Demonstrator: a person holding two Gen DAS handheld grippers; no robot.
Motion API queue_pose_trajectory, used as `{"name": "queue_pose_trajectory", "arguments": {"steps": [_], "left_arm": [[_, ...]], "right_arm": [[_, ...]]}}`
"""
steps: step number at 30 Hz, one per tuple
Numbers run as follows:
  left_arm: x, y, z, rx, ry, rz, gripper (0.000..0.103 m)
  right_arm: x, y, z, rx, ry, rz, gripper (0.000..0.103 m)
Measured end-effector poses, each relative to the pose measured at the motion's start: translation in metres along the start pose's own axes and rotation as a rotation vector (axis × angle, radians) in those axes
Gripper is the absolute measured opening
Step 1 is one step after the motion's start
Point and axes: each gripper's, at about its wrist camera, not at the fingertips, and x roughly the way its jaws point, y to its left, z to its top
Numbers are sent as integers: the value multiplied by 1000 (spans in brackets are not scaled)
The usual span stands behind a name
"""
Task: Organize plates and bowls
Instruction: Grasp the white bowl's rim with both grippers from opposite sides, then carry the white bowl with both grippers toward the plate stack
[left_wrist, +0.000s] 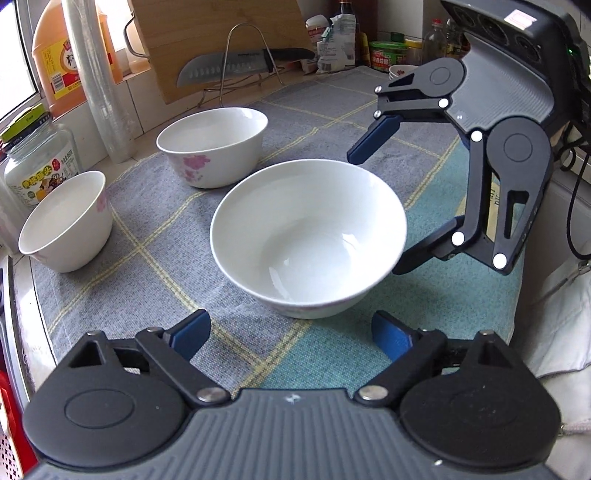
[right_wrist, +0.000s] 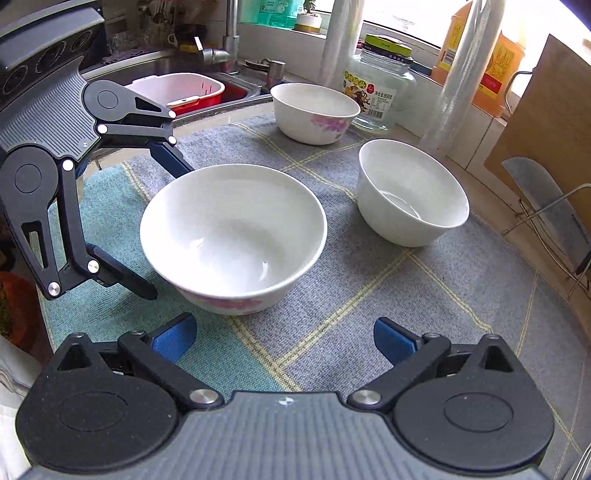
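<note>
Just ahead of my two hand-held grippers, a wide, glossy white bowl (left_wrist: 308, 236) with pink blossoms on its outer wall sits on the coarse grey-and-teal checked cloth (left_wrist: 155, 236) covering the surface. My left hand-held gripper (left_wrist: 291, 334) hovers near its rim, blue-padded fingers spread wide and holding nothing; my right hand-held gripper (left_wrist: 388, 206) reaches in from the side, jaws likewise parted, one finger above the rim and one low beside the wall (contact unclear). Two deeper, rounder porcelain bowls, one mid-cloth (left_wrist: 212, 146) and one at the cloth's edge (left_wrist: 66, 221), stand apart beyond, near a clear glass jar (left_wrist: 38, 168).
</note>
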Motion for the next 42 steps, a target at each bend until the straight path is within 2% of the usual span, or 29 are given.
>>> {"name": "queue_pose_trajectory", "arguments": {"steps": [7,9,12,19,34,38,42], "left_arm": [[1,0,10,119,12,-8,89],[3,1,11,137,23,-22,84],[4,1,12,153,28,-34,82],[1,2,12,191,20,-43,77],[-1,10,14,259,34,-58,76],[-2,6,14,286,32,-67,67],[-4,-2,14,313,39,-43,65]], "right_arm": [[4,7,12,-93,10,27,103],[5,8,14,-116,11,35,100],[6,10,18,-150,17,44,94],[5,12,20,-178,22,70,87],[3,13,25,-234,25,89,85],[2,14,24,-228,22,87,84],[0,16,23,-232,21,77,84]]}}
